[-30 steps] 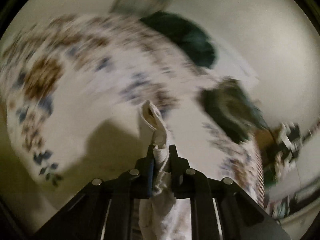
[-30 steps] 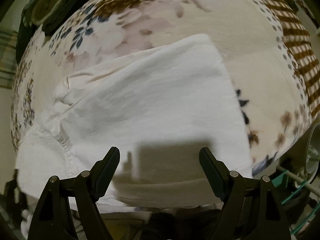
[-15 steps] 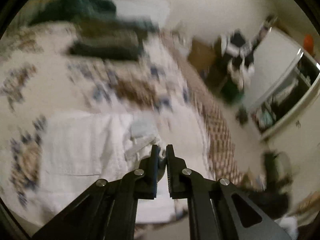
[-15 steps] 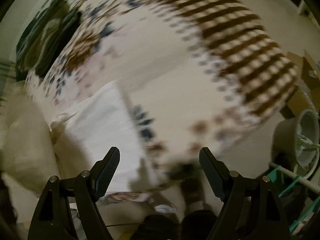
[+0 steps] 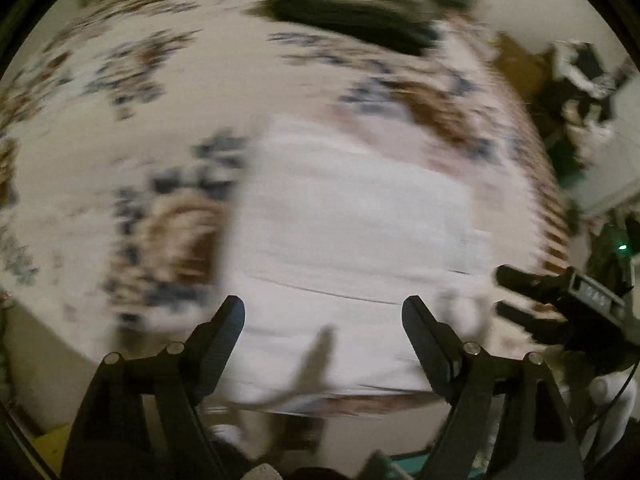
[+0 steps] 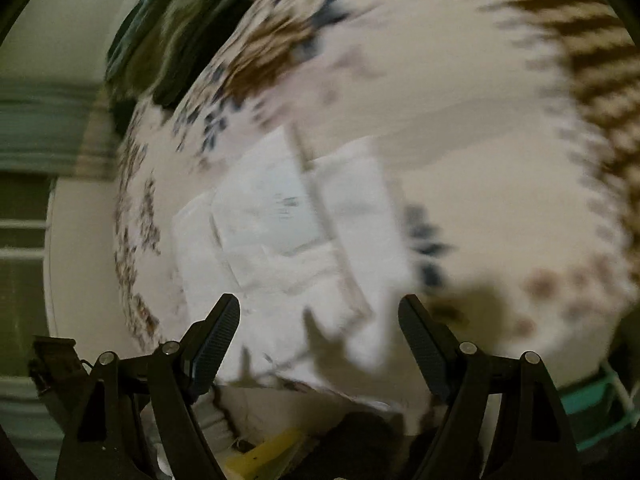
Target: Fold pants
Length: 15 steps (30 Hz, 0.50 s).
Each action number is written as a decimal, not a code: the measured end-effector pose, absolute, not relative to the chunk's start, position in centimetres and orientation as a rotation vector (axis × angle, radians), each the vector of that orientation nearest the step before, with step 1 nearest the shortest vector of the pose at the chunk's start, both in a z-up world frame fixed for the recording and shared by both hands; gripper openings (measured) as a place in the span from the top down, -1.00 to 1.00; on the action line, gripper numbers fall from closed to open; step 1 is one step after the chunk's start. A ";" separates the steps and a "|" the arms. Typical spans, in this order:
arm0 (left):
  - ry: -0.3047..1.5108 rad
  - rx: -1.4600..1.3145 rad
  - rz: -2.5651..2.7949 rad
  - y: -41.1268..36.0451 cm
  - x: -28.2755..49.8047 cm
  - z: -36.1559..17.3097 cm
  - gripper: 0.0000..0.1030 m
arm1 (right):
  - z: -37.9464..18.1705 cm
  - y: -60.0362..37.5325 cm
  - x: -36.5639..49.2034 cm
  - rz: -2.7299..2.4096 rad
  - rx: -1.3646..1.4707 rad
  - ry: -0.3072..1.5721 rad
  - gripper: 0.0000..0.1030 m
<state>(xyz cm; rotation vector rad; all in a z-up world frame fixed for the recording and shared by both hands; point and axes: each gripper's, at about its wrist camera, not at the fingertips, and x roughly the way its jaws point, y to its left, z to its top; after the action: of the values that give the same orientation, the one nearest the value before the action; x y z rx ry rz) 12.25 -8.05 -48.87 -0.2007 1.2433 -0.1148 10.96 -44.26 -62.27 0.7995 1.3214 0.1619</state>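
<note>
Change: left gripper, which was pinching white cloth one second ago and was nearly closed half a second ago, is now standing with jaws wide apart and holding nothing.
Left view: white pants are lying folded flat on the flowered bed cover, near its front edge, just ahead of the fingers.
Far edge: dark green clothes are lying at the back of the bed.
Right side: right gripper is also spread apart and empty, hovering over the pants.
Sharpness: both views are blurring, so fine creases cannot be told.
</note>
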 end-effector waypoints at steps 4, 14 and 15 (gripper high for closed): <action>1.257 -0.208 -0.007 -3.9 13.2 -50.5 -0.56 | -66.0 -41.2 15.0 0.156 0.708 1.392 -0.63; 1.271 -0.264 0.020 -2.4 15.3 -51.4 -0.56 | -66.4 -38.0 15.4 0.142 0.810 1.346 0.56; 1.263 -0.272 0.002 -2.7 15.3 -50.9 -0.56 | -65.3 -38.2 14.8 0.132 0.808 1.317 0.58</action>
<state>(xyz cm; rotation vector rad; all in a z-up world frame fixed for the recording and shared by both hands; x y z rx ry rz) 15.33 -2.75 -50.94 -0.2720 1.2631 0.0018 14.81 -38.20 -65.32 0.8082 1.3173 0.1322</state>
